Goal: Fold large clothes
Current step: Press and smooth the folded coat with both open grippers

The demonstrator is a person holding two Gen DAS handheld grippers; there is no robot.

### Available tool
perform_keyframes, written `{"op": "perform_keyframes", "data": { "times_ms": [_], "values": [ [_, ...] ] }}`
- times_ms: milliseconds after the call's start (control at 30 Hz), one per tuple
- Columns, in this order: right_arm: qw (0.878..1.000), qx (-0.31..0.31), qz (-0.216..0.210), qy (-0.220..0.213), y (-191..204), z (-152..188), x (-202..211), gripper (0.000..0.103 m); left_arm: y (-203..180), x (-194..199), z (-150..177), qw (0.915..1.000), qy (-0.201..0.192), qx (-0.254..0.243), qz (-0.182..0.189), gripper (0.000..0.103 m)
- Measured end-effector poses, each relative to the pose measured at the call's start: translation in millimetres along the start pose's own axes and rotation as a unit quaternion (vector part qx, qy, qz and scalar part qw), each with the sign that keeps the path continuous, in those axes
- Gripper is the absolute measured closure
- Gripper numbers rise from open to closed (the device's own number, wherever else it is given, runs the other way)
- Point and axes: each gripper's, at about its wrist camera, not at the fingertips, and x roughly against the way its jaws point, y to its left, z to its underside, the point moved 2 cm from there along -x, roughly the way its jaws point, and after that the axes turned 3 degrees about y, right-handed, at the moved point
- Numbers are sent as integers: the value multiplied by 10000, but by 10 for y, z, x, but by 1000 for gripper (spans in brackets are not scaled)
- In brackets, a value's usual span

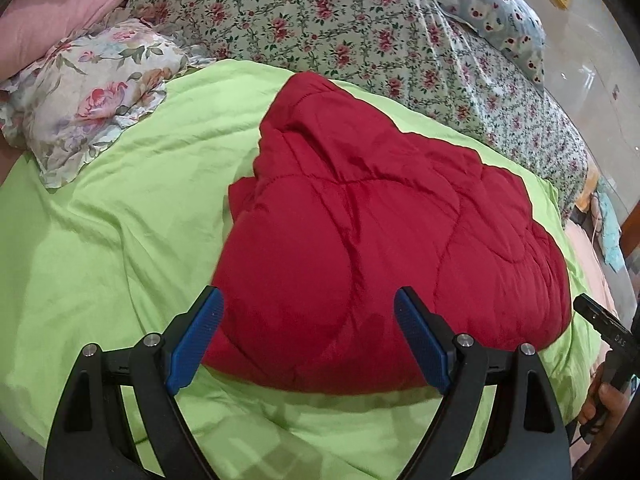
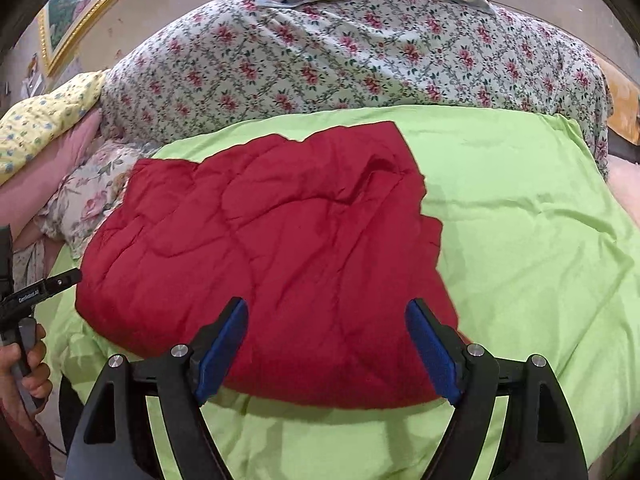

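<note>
Quilting on the red padded garment (image 1: 360,240), bundled on the green sheet (image 1: 120,240), looks soft, puffy, slippery; we would pinch its near hem; left gripper (image 1: 308,336) and right gripper (image 2: 326,348) gape empty.

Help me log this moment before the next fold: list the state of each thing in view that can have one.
red quilted garment: folded into a compact bundle, lying on the green sheet, not gripped.
green sheet: spread over the bed, wrinkled.
left gripper: jaws open, empty, above the bundle's near edge.
right gripper: jaws open, empty, above the near edge.
rose-print pillow: crumpled, beside the sheet.
</note>
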Motion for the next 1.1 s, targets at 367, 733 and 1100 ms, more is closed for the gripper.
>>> {"op": "perform_keyframes", "data": {
  "times_ms": [367,733,1100],
  "values": [
    [9999,112,-89,94,136,153,-11,20,-193,27,184,9997,125,-226,19,15],
    [9987,445,-205,110,374,179,-134,19,-618,-88,263,9972,264,-690,76,15],
    [9951,978,-124,110,678,98,-378,14,-806,-204,154,9941,236,-1023,-289,15]
  ]
}}
